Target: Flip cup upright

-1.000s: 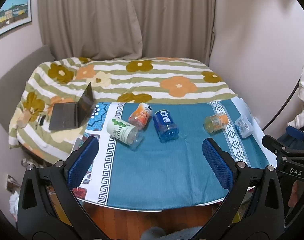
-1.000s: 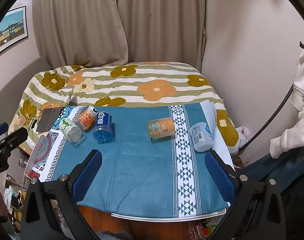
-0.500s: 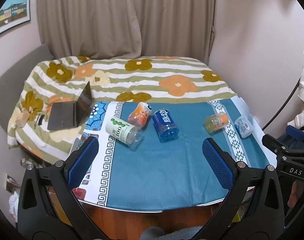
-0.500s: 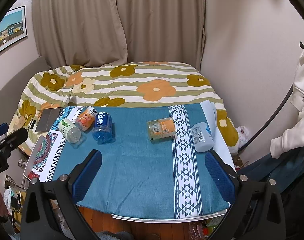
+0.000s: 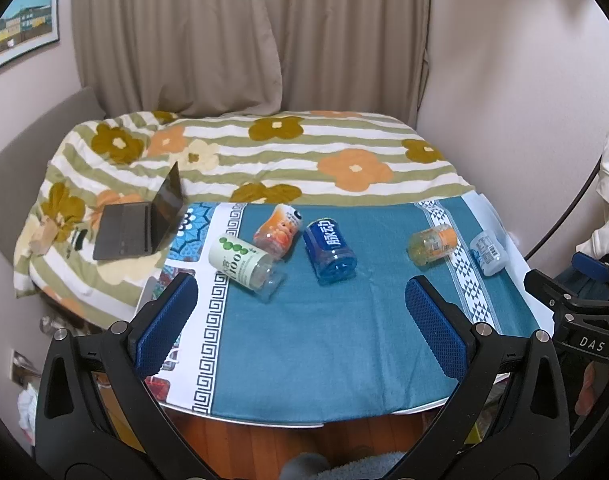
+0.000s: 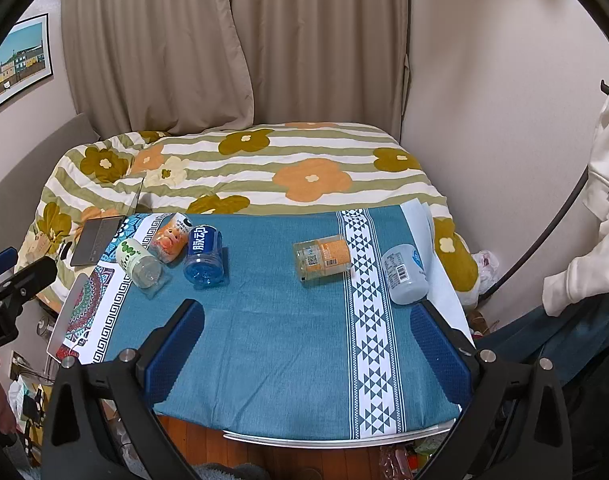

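Table (image 5: 324,352) is holding five cups, all lying sideways. Left gripper (image 5: 300,316) is hanging wide open, blue cup (image 5: 331,250) sitting around 12 o'clock, long axis pointing away. Right gripper (image 6: 304,344), also open, is nearer the orange cup (image 6: 322,257), lying crosswise.

**Black frames, blue pads**

The left claw (image 5: 300,312) has matte black arms with triangular cut-outs, silver screws at the joints and blue, finely textured fingers (image 5: 164,322). The right claw (image 6: 304,344) is built the same, its pads (image 6: 440,350) equally blue. White lettering "DAS" marks its black body, bare fingertips beneath.
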### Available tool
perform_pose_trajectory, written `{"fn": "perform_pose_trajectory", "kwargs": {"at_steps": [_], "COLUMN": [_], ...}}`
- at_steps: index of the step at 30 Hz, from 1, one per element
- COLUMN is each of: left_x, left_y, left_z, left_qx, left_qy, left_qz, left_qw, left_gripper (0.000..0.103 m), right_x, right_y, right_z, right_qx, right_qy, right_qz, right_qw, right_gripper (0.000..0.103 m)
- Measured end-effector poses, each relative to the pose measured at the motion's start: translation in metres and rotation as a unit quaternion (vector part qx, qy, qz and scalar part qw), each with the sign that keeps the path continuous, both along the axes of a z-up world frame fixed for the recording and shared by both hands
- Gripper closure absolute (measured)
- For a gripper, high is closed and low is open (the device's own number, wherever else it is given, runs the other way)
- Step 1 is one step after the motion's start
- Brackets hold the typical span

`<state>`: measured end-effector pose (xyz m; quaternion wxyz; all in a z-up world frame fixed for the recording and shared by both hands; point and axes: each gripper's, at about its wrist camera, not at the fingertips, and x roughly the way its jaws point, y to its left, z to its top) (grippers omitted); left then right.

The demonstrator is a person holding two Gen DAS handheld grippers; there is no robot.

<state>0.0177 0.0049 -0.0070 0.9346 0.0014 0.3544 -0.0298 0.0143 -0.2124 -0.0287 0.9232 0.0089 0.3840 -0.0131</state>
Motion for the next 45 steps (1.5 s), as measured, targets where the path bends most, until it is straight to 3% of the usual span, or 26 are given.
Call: {"fn": "perform_pose_trajectory", "kwargs": {"at_steps": [32,45], "left_x": [0.007,0.032], "left_y": [-0.002,0.020], "left_z": [0.000,-0.007], "left_qx": [0.002,-0.006], "left_qy": [0.000,0.011], "left_qz": [-0.003,-0.053], "left_qw": [1.0000,0.9985], "left_gripper": [0.000,0.000], "right_x": [0.002,0.008], "right_y": [0.002,0.014], "right_z": [0.000,-0.004], "right_qx": [0.001,-0.003], "right_qy": [-0.001,-0.009], "right_qz": [-0.001,-0.030], "right_qw": [1.000,1.000], "right_gripper": [0.000,0.000]}}
